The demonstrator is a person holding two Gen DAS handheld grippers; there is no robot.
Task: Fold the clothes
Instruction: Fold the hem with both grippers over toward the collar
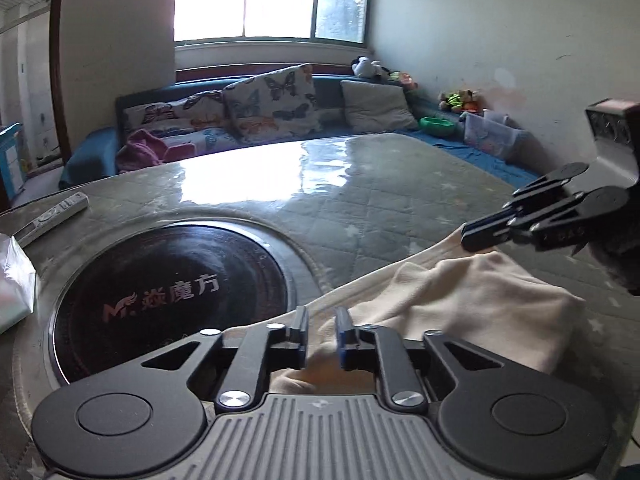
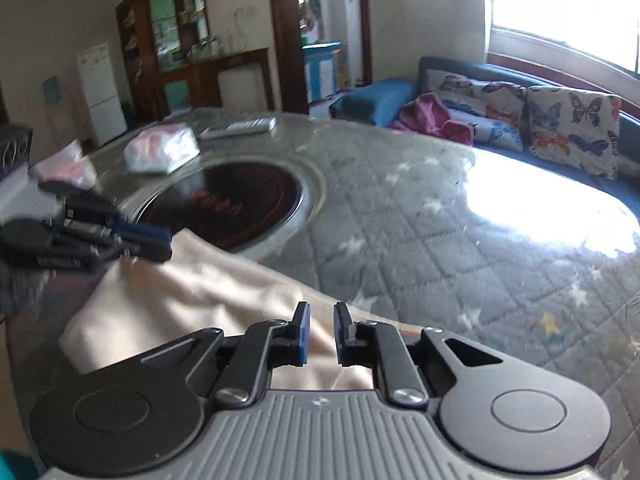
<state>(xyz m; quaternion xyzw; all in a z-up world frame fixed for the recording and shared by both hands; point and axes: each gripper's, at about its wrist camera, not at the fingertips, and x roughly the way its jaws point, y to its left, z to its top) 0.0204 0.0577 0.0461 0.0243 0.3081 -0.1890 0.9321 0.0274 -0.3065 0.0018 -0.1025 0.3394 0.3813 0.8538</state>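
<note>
While your left tool sits at the lower centre of its view, its pads stand parted over the cream garment, clasping nothing. Your right tool is likewise released, low in its own frame, above the same cloth. The garment lies rumpled on the desk, touching the rim of the round dark hob. Farther off, at upper left, rests a remote; beyond it, the sofa.
</note>
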